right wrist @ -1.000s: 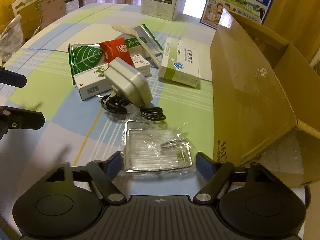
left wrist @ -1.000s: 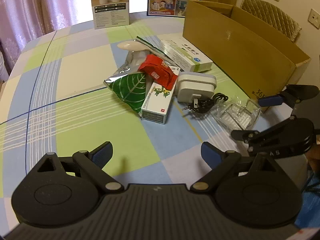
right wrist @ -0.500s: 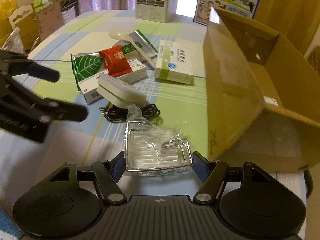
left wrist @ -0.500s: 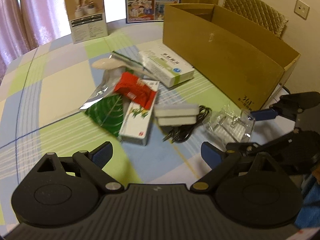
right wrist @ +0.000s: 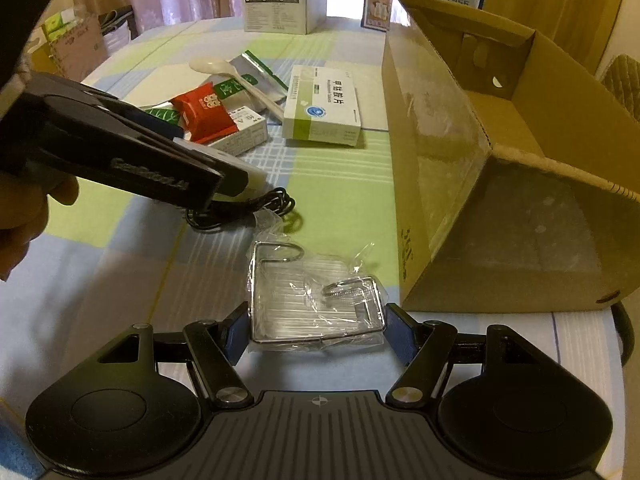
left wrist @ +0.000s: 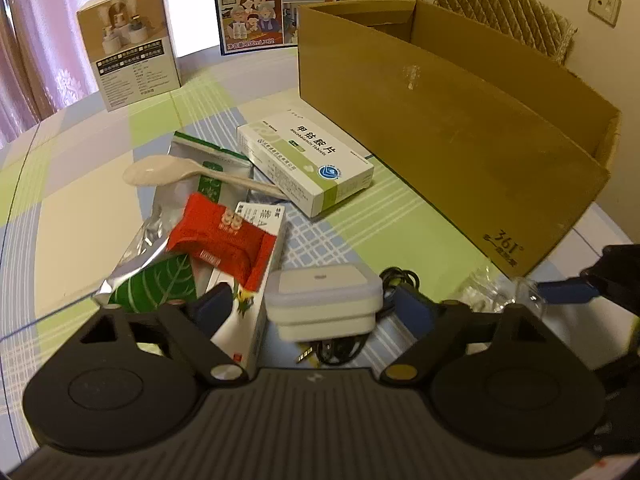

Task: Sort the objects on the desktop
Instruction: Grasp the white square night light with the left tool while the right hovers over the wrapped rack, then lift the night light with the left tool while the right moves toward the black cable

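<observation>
While the left gripper (left wrist: 312,308) comes in over the white power adapter (left wrist: 324,300), its jaws have just been closing around it: the blue pads flank the adapter's two ends, the right pad close against one end, the left pad a little off the other, so the grip is not yet made. The adapter lies in the middle of the checked tablecloth (left wrist: 80,208), with its black cable (right wrist: 244,208) coiled just beside it toward the cardboard box (left wrist: 460,128).

To do this well, the pads should meet the adapter's flat ends squarely, and the long white carton (left wrist: 244,320) touching its left side should stay out of the pinch. The cable will likely trail on lifting, so a slow rise before any swing toward the box seems wise.

Over at the right, the right gripper (right wrist: 314,336) has its fingers spread to either side of the wire rack in clear wrap (right wrist: 316,300), which lies near the box's near corner; the pads stand at the rack's edges, but whether they press on it I cannot tell. The thin wrap may slip, so the pads should seat on the metal frame.

Farther off lie the medicine box (left wrist: 308,168), the red packet (left wrist: 224,240) and the plastic spoon (left wrist: 168,170), untouched.
</observation>
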Demonstrator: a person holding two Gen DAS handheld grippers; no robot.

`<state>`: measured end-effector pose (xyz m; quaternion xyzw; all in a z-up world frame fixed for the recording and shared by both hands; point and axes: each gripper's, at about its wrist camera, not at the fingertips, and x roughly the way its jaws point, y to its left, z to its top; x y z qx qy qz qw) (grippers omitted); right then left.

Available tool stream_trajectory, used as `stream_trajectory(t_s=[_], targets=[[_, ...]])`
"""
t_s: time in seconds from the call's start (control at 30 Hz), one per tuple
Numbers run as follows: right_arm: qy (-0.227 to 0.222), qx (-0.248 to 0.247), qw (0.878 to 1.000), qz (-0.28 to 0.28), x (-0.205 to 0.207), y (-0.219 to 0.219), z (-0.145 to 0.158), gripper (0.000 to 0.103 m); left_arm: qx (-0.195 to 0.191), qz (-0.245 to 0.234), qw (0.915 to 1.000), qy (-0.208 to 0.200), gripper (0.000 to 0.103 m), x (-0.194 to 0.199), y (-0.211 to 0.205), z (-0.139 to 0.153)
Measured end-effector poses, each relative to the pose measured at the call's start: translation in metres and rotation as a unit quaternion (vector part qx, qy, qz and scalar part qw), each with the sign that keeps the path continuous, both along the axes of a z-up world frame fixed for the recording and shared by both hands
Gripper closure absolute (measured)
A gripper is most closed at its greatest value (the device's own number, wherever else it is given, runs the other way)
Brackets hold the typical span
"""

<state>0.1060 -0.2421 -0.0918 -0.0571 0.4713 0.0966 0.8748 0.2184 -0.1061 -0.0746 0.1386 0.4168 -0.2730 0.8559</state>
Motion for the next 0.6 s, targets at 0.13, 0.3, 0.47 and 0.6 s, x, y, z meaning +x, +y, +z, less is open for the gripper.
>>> stream_trajectory(t_s=[0.13, 0.3, 0.47, 0.6], targets=[[0.0, 0.004, 1.0, 0.0, -0.001, -0.001, 0.001, 0.037, 0.006, -0.002, 1.0, 0.006, 0.042, 0.006, -0.008, -0.006], [-0.004, 0.011, 1.0, 0.008, -0.005, 0.001, 0.004, 0.037, 0.016, -0.008, 0.9998, -0.002, 0.042, -0.006, -0.006, 0.0], [-0.007, 0.009, 1.0, 0.029, -0.008, 0.008, 0.003, 0.037, 0.009, -0.004, 0.9999, -0.011, 0.042, -0.038, 0.03, 0.02], [-0.009, 0.0, 0.999, 0.046, -0.011, 0.015, 0.001, 0.037, 0.007, 0.006, 0.9999, 0.007, 0.042, -0.063, 0.061, 0.021]])
